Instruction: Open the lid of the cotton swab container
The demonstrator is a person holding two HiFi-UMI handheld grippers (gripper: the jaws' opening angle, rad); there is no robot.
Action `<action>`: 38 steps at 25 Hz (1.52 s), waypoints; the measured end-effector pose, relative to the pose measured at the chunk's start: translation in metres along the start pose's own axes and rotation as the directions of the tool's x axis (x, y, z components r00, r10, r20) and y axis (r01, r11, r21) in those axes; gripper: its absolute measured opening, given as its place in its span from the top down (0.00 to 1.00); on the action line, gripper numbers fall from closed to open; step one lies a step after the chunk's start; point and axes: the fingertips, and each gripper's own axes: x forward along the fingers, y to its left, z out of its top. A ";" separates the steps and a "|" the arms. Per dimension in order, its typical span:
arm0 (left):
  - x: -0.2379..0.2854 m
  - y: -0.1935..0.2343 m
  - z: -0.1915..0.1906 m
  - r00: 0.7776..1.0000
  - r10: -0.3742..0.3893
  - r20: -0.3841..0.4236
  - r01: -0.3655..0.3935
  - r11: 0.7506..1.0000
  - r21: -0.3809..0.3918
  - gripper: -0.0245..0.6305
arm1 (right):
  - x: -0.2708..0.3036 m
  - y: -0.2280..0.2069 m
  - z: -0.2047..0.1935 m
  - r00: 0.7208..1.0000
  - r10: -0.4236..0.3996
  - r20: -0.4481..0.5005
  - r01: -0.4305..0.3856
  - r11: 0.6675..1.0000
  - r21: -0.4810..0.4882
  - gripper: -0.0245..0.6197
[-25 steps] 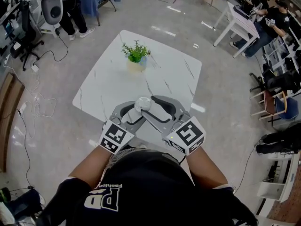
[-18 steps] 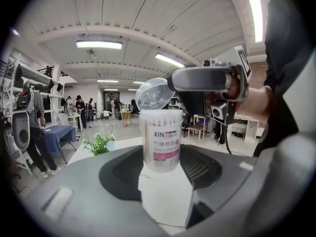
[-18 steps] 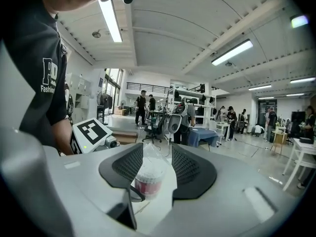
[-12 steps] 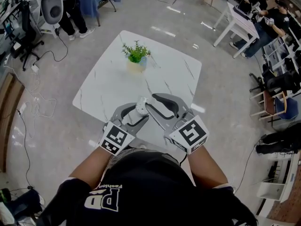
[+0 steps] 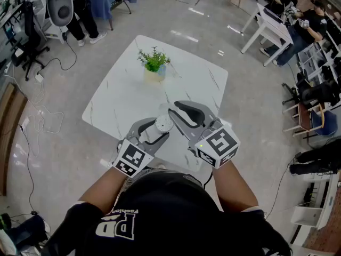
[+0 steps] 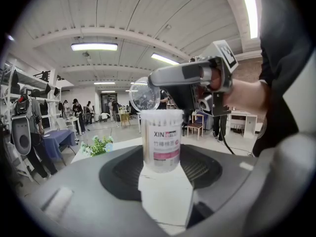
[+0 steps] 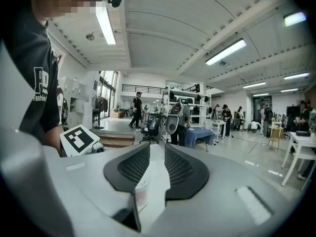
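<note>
While your left gripper is clamping the cotton swab container, your right gripper, just closing, is pinching the lid thinly, risking a drop.

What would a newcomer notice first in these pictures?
The left gripper holds a cotton swab container upright over the near edge of the table. The right gripper has just been closing its jaws, the clear lid between them. A potted plant stands farther back.

Container label, between left gripper jaws: "XIN"; smaller print unreadable.
Shirt, behind left gripper: "Fashion", large "P".
</note>
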 end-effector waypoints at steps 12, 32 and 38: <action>0.000 -0.009 0.007 0.999 -0.039 0.020 0.038 0.998 0.056 0.53 | 0.006 -0.038 -0.017 0.999 -0.028 -0.035 0.033 0.990 0.137 0.88; 0.001 -0.007 0.001 0.999 -0.035 -0.005 0.036 0.996 0.076 0.53 | 0.024 -0.045 -0.070 0.983 0.017 -0.181 0.042 0.948 0.316 0.89; 0.000 -0.006 -0.007 0.999 -0.024 -0.026 0.026 0.997 0.068 0.53 | 0.024 -0.045 -0.068 0.985 0.002 -0.173 0.049 0.956 0.290 0.89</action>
